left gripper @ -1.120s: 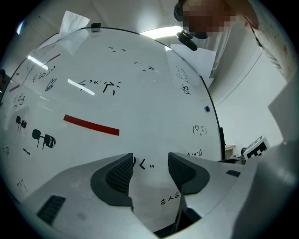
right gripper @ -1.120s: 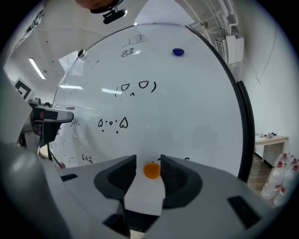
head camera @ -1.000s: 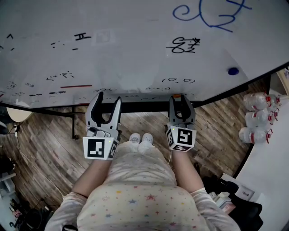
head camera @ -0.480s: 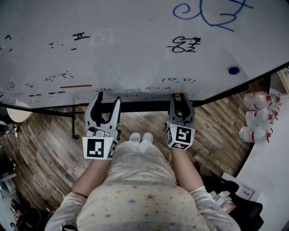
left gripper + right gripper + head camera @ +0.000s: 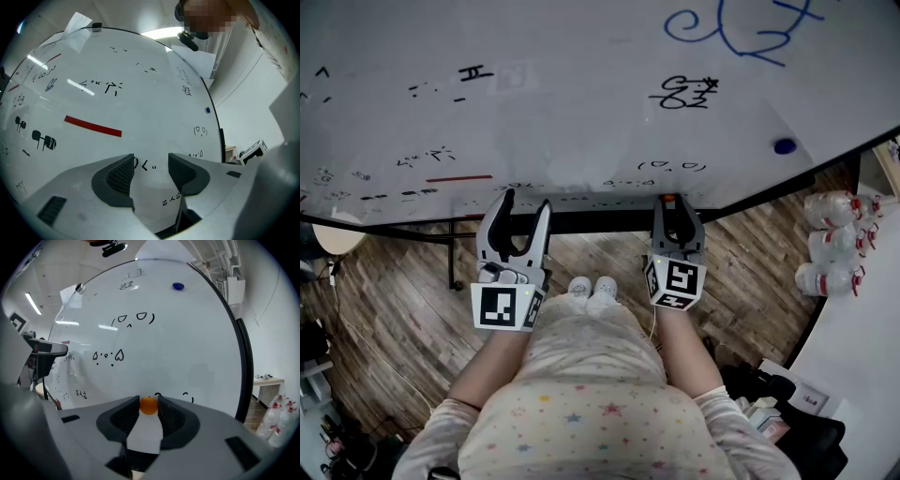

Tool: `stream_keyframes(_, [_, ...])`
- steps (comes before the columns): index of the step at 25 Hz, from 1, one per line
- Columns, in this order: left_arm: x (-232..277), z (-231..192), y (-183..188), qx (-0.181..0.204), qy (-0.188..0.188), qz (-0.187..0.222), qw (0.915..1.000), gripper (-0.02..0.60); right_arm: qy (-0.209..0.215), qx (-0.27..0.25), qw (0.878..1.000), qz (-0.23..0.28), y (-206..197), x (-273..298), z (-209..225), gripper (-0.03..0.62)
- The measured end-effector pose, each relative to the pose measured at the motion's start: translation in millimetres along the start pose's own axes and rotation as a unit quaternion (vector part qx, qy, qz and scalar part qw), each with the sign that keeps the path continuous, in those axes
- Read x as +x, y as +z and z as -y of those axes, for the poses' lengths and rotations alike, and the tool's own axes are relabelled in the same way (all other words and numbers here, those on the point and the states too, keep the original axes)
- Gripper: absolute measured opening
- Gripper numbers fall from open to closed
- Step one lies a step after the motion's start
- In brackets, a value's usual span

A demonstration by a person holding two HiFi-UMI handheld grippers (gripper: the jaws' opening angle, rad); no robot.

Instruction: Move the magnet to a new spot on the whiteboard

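Note:
A small orange magnet (image 5: pixel 149 406) sits near the whiteboard's (image 5: pixel 581 103) lower edge, and my right gripper (image 5: pixel 149 401) is shut on it. In the head view only an orange speck of the magnet (image 5: pixel 668 199) shows between the right gripper's (image 5: pixel 673 206) fingertips. My left gripper (image 5: pixel 526 202) stands open beside it, its tips at the board's lower edge with nothing between them; in the left gripper view the left gripper (image 5: pixel 151 164) frames only bare board and small scribbles. A blue round magnet (image 5: pixel 785 146) sticks to the board farther right, also seen as the blue magnet (image 5: pixel 178 286).
A red strip (image 5: pixel 93 126) and black and blue marker drawings cover the board. A sheet of paper (image 5: pixel 77 30) is pinned near its far corner. Several water bottles (image 5: pixel 834 244) stand on the wooden floor at right, beside a white tabletop (image 5: pixel 862 356). A round stool (image 5: pixel 337 234) stands at left.
The right gripper has twisted very slightly while keeping hold of the orange magnet. The left gripper stays where it was.

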State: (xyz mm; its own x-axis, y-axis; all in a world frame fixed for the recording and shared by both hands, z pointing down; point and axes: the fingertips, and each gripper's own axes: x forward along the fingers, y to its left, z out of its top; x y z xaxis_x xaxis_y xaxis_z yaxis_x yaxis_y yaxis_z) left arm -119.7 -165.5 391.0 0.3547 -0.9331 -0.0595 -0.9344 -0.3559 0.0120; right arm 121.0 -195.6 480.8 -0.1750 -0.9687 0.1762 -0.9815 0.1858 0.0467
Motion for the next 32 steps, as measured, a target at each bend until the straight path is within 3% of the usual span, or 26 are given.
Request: stream_keyframes(32, [-0.3,12.8,5.9,0.001,-0.016,0.008,0.9998,0.207,0.011,0.002,1.000,-0.009,-1.2,-0.2,0.5,0.123])
